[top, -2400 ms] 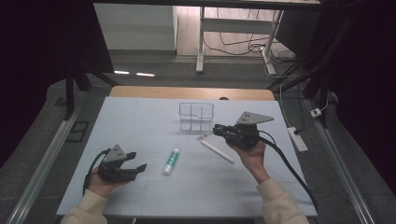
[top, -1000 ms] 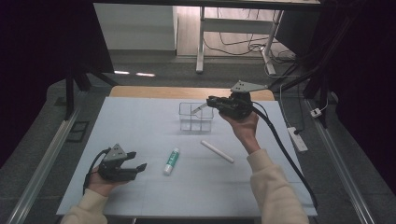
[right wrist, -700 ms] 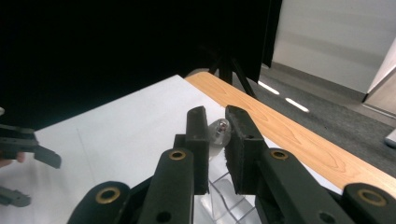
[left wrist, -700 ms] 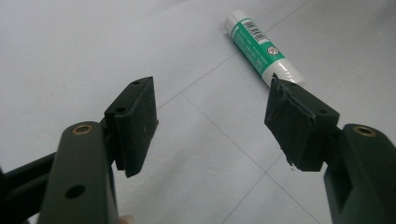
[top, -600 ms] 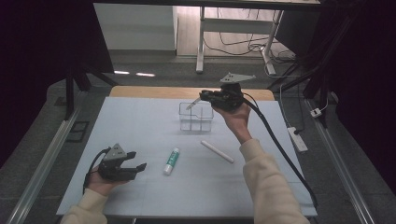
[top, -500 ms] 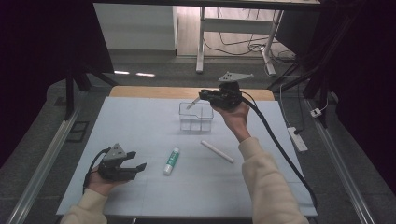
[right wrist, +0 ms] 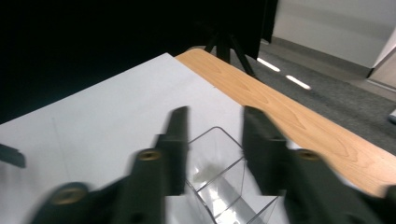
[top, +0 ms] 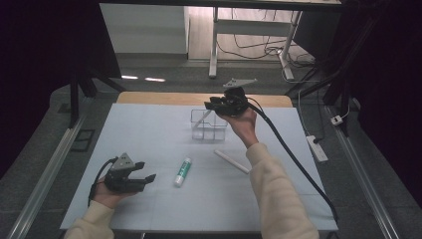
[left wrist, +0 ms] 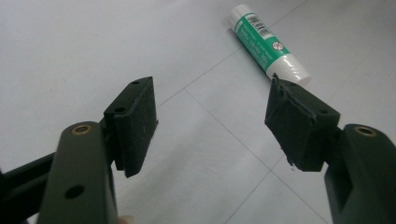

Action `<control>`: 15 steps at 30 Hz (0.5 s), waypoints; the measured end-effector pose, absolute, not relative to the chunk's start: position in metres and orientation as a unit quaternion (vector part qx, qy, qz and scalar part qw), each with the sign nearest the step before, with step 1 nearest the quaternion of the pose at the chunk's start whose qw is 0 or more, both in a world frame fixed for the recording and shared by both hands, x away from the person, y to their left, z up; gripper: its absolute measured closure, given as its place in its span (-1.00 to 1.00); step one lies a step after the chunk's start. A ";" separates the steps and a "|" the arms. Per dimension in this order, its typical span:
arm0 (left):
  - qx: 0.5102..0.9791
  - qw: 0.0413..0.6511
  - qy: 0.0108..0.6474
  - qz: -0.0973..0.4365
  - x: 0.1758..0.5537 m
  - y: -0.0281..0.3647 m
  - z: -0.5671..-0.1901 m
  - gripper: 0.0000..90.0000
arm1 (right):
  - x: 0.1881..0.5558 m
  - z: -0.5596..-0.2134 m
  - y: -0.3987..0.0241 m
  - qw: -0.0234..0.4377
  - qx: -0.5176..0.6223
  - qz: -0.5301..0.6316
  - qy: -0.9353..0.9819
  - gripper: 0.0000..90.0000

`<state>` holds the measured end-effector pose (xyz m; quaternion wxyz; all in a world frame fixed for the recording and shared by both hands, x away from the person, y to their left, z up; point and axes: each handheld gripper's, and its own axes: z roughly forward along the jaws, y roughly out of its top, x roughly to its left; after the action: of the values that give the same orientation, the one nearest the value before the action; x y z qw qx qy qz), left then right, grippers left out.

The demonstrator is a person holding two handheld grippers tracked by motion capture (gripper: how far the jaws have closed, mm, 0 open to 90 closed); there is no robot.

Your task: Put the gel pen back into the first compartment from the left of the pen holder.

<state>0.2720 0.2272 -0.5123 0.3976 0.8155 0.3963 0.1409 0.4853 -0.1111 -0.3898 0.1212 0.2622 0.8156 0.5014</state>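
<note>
Right claw [top: 213, 105] held above the clear organizer [top: 209, 124] at the far middle of the surface [top: 149, 134]; jaws just been opening, now part-way apart, nothing gripped between them; right gripper view blurred, compartments visible through the gap. White stick [top: 201, 119] leaning inside the organizer, looks like the far-left compartment, hard to be sure through the clear walls; top end poking out towards the claw, apparently not touching the jaws.

Left claw [top: 148, 178] low at the near left of the surface, jaws wide, nothing between them; tips aimed toward the green-and-white tube [top: 182, 172], which lies flat just beyond the left claw; in left gripper view tube [left wrist: 268, 44] sits just past the right-hand jaw, white end nearest it, contact not clear.

Second white stick [top: 232, 162] flat on the surface, right of the tube, near the right forearm, well apart from the organizer.
</note>
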 end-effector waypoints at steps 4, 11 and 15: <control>0.816 0.396 0.396 0.140 0.273 0.227 -0.513 -0.24 | 0.481 -0.393 -0.111 0.140 0.259 0.487 0.823 0.07; 0.816 0.397 0.396 0.141 0.272 0.227 -0.512 -0.25 | 0.472 -0.396 -0.118 0.137 0.256 0.486 0.824 0.04; 0.816 0.397 0.396 0.142 0.272 0.227 -0.512 -0.24 | 0.471 -0.398 -0.124 0.134 0.257 0.487 0.824 0.04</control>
<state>0.2722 0.2265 -0.5122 0.3966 0.8159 0.3958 0.1425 0.4705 -0.1240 -0.3979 0.1339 0.2566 0.8240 0.4870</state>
